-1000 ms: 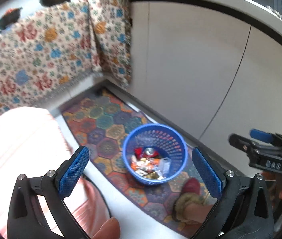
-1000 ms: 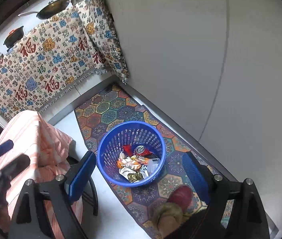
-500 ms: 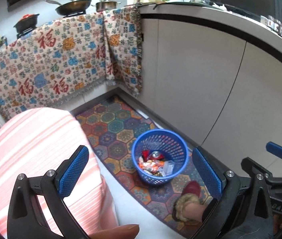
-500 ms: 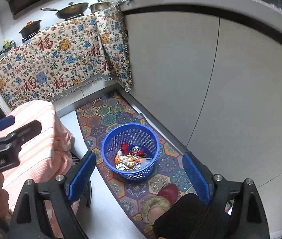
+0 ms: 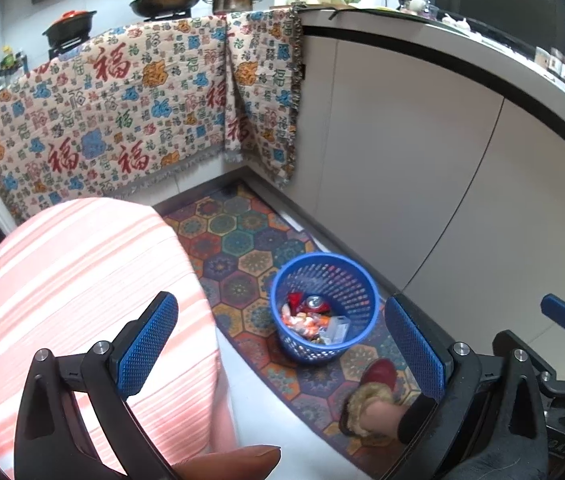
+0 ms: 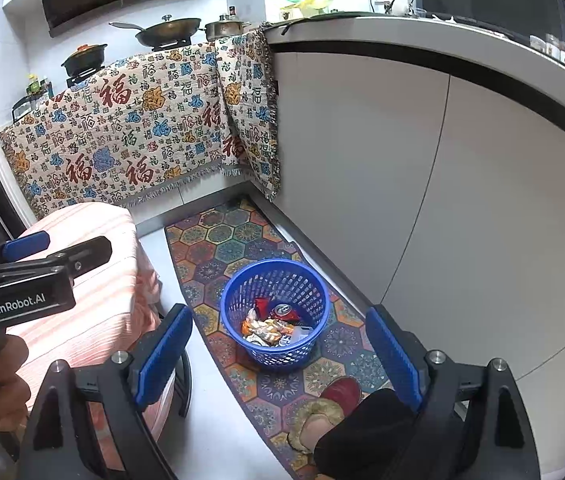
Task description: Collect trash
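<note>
Blue basket (image 5: 324, 304): perforated plastic, slightly glossy. Rug (image 5: 238, 248): woven cloth, matt. Cabinet fronts (image 6: 462, 200): smooth, satin. Patterned cloth (image 5: 122, 120): woven, fringed edge. Striped cover (image 5: 82, 280): ribbed pink fabric. Wok (image 6: 170, 30): shiny metal. Finger pads (image 6: 164, 354): blue, textured rubbery; gripper bodies matt black plastic

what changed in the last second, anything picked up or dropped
Both grippers rose and drew back from the basket: it shrank in both views, and the stove pans and countertop came into sight. The left gripper and right gripper stayed open and empty; nothing was picked up or dropped. The basket stayed on the rug with the can and wrappers inside, the slipper beside it.
</note>
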Demonstrator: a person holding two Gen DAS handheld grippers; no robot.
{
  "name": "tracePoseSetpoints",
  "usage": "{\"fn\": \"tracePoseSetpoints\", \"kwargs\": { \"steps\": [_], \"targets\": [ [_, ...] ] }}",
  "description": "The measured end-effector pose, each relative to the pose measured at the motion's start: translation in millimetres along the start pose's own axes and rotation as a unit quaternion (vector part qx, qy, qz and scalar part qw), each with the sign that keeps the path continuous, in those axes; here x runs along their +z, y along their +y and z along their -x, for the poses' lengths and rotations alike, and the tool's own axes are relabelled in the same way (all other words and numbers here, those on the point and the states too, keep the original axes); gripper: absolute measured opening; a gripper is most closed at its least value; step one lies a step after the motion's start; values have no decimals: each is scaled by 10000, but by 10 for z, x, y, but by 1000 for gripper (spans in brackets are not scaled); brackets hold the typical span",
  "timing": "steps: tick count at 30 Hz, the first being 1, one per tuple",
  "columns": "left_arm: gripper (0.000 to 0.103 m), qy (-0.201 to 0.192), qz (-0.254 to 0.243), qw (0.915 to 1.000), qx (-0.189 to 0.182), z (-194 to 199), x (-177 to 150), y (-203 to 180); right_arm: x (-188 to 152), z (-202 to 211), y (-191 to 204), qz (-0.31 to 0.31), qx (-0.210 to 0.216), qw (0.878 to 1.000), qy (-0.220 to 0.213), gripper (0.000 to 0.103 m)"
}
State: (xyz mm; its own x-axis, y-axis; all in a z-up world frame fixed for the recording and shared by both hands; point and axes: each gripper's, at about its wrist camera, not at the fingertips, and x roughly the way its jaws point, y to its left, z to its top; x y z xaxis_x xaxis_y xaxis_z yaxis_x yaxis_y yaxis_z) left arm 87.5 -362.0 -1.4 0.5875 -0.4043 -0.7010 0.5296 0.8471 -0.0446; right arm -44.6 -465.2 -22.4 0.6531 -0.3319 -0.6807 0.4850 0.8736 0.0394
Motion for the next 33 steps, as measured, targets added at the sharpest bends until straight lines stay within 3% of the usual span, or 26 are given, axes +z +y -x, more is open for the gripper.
{"fn": "tracePoseSetpoints", "kwargs": {
  "steps": [33],
  "targets": [
    [103, 37, -48, 10000, 72, -16, -33, -1, -13, -59, 39, 84, -41, 10000, 34, 90]
  ]
}}
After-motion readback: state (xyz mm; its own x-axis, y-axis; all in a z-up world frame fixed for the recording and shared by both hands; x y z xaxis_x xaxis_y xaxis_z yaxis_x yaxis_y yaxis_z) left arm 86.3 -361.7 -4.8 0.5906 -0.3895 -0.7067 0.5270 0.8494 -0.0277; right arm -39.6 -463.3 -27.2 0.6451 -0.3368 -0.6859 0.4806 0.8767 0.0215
